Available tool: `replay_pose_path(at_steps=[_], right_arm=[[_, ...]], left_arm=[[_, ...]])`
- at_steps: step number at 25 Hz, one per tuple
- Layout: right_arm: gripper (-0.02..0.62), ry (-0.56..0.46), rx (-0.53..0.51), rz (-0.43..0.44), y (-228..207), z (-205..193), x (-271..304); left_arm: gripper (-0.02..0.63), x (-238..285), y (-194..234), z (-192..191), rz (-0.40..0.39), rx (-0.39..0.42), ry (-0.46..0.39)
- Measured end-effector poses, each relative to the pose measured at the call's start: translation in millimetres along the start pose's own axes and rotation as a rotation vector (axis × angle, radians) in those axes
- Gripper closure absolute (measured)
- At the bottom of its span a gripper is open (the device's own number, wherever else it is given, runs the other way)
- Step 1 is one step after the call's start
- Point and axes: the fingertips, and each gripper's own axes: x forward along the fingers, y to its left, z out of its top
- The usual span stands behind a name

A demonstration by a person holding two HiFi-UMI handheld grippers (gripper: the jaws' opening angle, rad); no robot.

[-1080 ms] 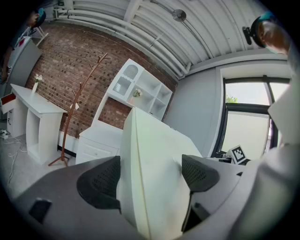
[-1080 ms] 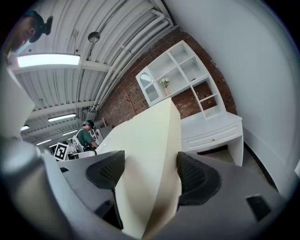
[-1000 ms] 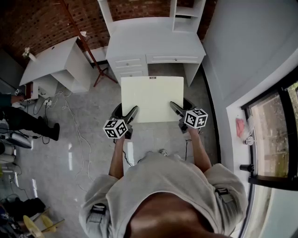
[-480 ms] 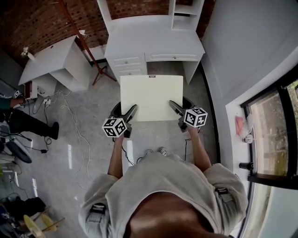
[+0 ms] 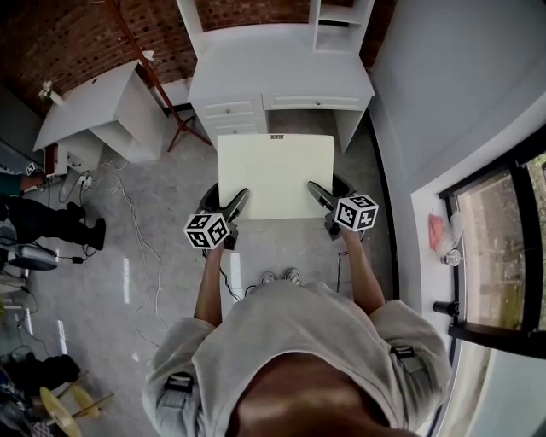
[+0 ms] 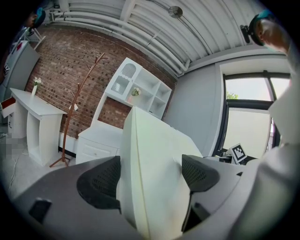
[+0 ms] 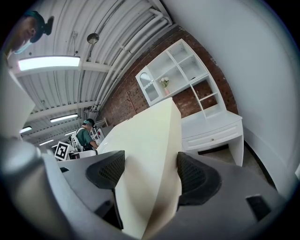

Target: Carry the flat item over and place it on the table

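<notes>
Nearest the head camera is the person's grey top (image 5: pixel 299 341), with both bare forearms reaching forward and shoes (image 5: pixel 279 277) just showing on the grey floor (image 5: pixel 153 222).

The left hand-held gripper (image 5: pixel 237 205) has its jaws closed on the near left corner of the cream flat panel (image 5: pixel 275 175). In the left gripper view one dark ribbed pad presses on each face, with the panel's edge running up between them. The right hand-held gripper (image 5: pixel 317 195) is clamped the same way on the near right corner, and its own view shows the panel pinched between both pads.

The panel is held roughly level in the air between the two hand-held grippers, above the floor and in front of the person. It rests on nothing else. A small dark tag sits at the middle of its far edge.

Just beyond that far edge stands a white desk (image 5: pixel 281 68) with drawers (image 5: pixel 235 109) on its left side, an open knee space on the right and a shelf unit (image 5: pixel 341 26) at the back.

To the left are loose cables (image 5: pixel 128 213) on the floor, a second white desk (image 5: pixel 90 107) and a reddish coat stand (image 6: pixel 71 119) against the brick wall (image 5: pixel 77 34). Another person (image 5: pixel 38 213) is at the far left edge, and a window (image 5: pixel 503 247) lies at the right.
</notes>
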Motion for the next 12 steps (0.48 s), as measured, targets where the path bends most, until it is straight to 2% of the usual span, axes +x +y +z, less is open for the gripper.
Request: replay_pose_path(at_steps=[12], right_arm=[[0.227, 0.006, 0.002, 0.022, -31.5, 5.9, 1.1]], left_arm=[[0.189, 25.5, -11.5, -6.7, 0.034, 0.001, -0.004]])
